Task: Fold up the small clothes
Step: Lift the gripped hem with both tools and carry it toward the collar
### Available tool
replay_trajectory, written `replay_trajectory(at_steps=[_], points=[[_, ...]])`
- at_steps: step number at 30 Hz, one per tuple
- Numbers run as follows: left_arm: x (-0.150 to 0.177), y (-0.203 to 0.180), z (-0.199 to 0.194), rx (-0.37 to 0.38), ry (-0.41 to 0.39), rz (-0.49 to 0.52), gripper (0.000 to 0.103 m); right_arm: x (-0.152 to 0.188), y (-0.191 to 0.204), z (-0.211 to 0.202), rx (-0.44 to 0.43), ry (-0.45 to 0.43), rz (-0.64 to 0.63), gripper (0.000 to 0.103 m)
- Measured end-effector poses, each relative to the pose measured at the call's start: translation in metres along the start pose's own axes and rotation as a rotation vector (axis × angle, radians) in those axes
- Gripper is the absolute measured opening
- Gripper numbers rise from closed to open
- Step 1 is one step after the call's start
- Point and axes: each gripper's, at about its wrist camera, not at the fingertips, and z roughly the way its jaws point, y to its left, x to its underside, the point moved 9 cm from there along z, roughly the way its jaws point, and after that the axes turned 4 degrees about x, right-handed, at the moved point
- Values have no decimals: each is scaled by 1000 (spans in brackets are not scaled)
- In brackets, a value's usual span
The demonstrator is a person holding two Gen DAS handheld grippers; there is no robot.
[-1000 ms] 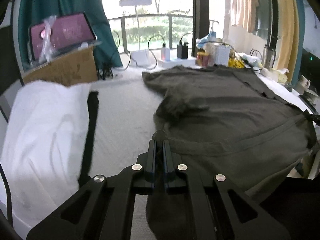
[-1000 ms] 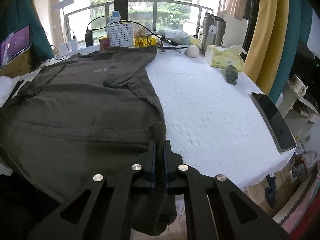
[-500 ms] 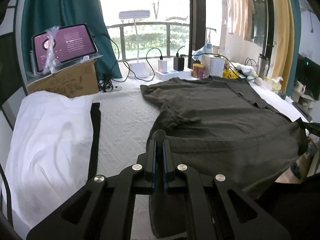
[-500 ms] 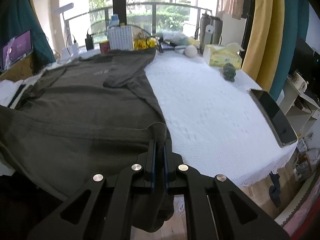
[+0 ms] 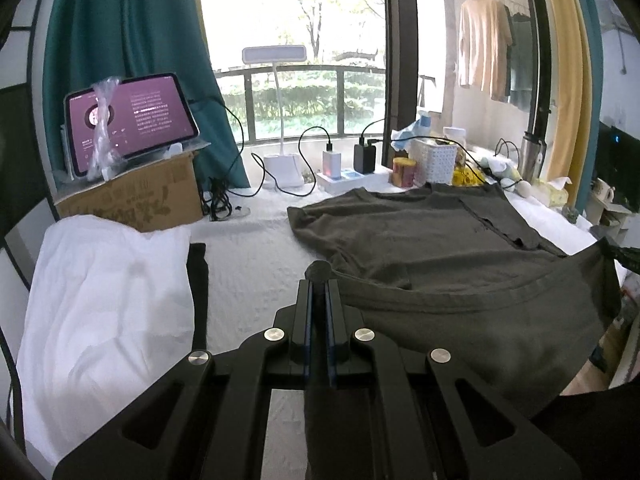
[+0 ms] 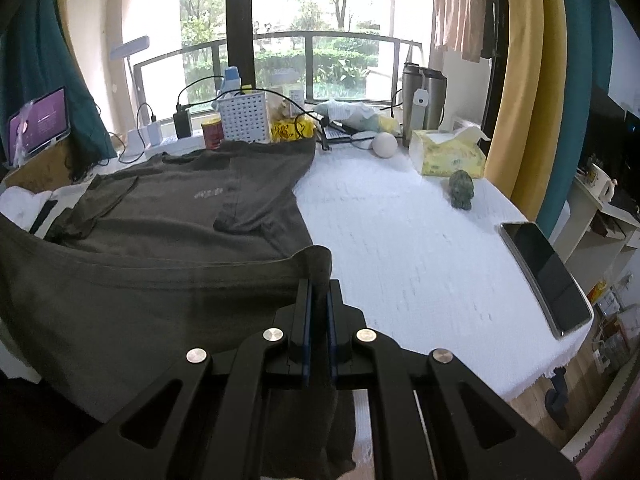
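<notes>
A dark olive-grey cotton T-shirt (image 5: 440, 240) lies spread across the white textured cloth covering the bench (image 6: 400, 240), its collar end toward the window and its hem end raised off the surface at the near edge. The left gripper (image 5: 319, 292) is clamped tight on the hem's left corner, a small fold of fabric poking up between its narrow blue-edged fingers. The right gripper (image 6: 319, 292) is likewise pinched fully closed on the hem's right corner, with the cloth draping down below it. Between the two, the hem hangs in a taut band above the rest of the shirt, both sleeves folded in over the chest. To the left of the shirt lies a rumpled white garment (image 5: 108, 292) beside a cardboard box (image 5: 132, 196) bearing a tablet with a purple screen (image 5: 132, 118). On the right side of the bench rest a black smartphone (image 6: 546, 276), a yellow tissue pack (image 6: 450, 152) and a small green figurine (image 6: 462, 190)
</notes>
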Motion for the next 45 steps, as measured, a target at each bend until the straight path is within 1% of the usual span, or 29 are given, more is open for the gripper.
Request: replay_trajectory(at_steps=[14,21,30,39,45], points=[[-24,11,16,-15,-15,-14,7,-40,5,13,-14,-33,-4,6],[-38,19,27,-24,-27,-39,7,-61,7,21,-22,-45,-8,6],[-54,30,42,-42,-33,-54,7,-86,14,40,-37,-55,-14,6],[-72,32,64,-45,-55,-76,7,-109,17,59,-41,-64,-20,6],[-83,38,78,-66,-66,-65,7,-123,17,71,-45,-71,-19,6]])
